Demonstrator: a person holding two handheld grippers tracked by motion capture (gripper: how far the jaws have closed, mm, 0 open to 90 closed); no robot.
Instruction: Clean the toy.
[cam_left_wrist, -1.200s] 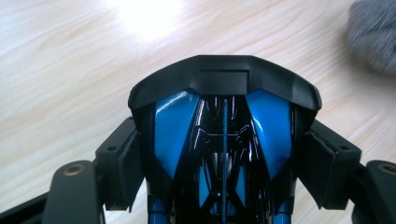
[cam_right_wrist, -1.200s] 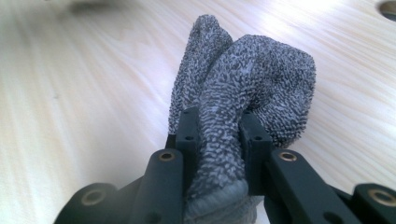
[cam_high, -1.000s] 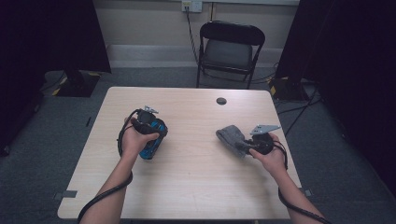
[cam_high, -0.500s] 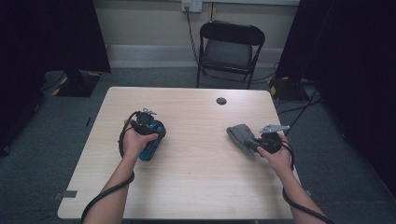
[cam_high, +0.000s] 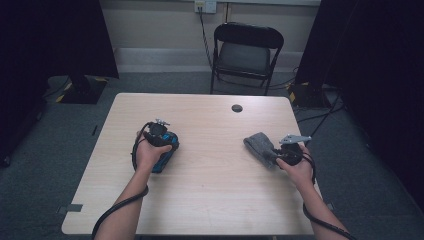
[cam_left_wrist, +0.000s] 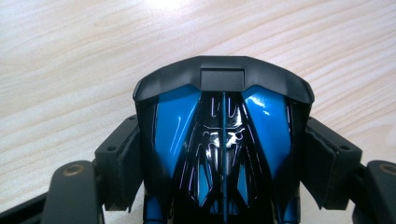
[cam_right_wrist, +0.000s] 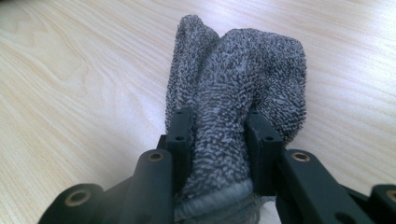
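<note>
Lying along the right gripper (cam_right_wrist: 218, 140), grey cloth (cam_right_wrist: 243, 79) between just-opening jaws, left gripper (cam_left_wrist: 224, 158) clamping blue-black object (cam_left_wrist: 223, 140).

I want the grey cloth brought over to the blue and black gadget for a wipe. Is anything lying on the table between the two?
Nothing visible does. The grey cloth sits in the right tool, the blue and black gadget in the left tool, and bare table lies between. The dark round spot is farther back.

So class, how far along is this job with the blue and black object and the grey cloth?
Done: both things are picked up. The left gripper clamps the glossy blue and black object just above the table. In hand: the right gripper has the folded grey cloth between its jaws, which have just been opening. Left: cloth and object are apart, so any wiping has not begun.
</note>
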